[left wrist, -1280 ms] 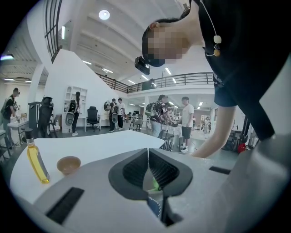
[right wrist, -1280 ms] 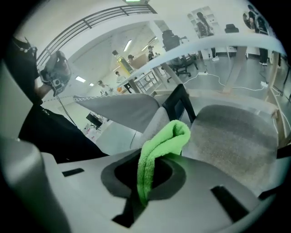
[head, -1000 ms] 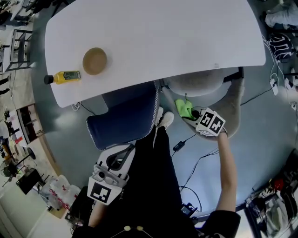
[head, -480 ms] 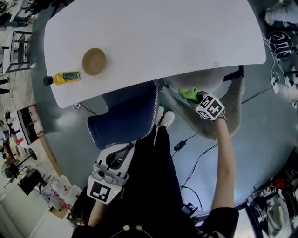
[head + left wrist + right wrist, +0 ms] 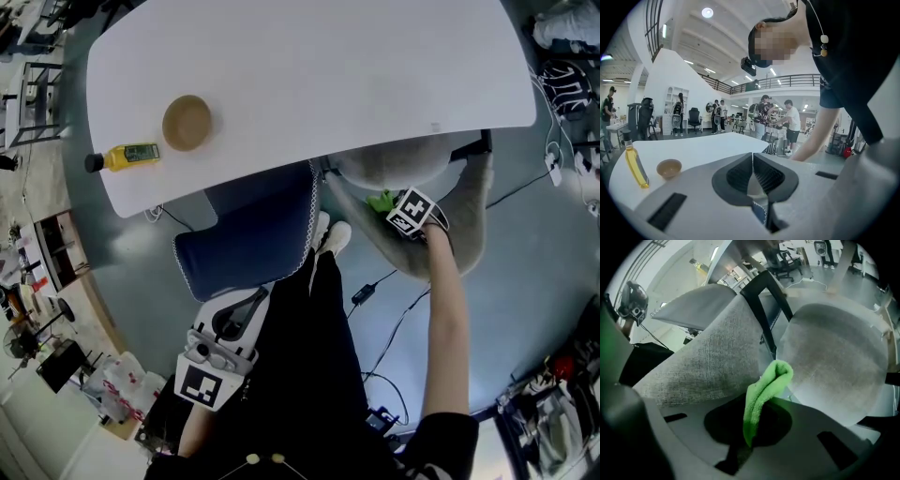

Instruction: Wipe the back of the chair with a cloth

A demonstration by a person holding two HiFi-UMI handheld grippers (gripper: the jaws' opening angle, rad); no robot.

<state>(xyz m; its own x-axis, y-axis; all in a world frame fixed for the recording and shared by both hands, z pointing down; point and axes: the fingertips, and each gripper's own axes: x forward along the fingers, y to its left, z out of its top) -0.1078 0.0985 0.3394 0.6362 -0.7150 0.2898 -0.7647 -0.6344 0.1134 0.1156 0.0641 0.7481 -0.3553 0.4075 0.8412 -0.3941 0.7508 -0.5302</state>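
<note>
**Green cloth clamped at the grey chair's back**

White and broad, the surface (image 5: 309,75) fills the top of the head view. A brown bowl (image 5: 187,122) sits near its left end, and a yellow bottle (image 5: 127,157) lies on its side just beside the bowl, at the left corner. Two chairs are tucked at the near edge: a blue chair (image 5: 248,239) toward the middle and a grey chair (image 5: 398,173) to the right. The right gripper (image 5: 389,204) is over the grey chair's back (image 5: 375,239), with the green cloth (image 5: 380,200) bunched at its tip. The left gripper (image 5: 242,314) hangs low beside the person's dark trouser leg, well apart from both chairs.

From the left gripper view, the ribbed jaws stand together with nothing between them. Beyond them are the bowl, the bottle (here seen upright in the frame) and the white surface.

From the right gripper view, the jaws are clamped on the cloth. A folded loop of it stands up past them, where the woven grey back meets the round seat. Whether the loop presses on the fabric cannot be told.
</note>
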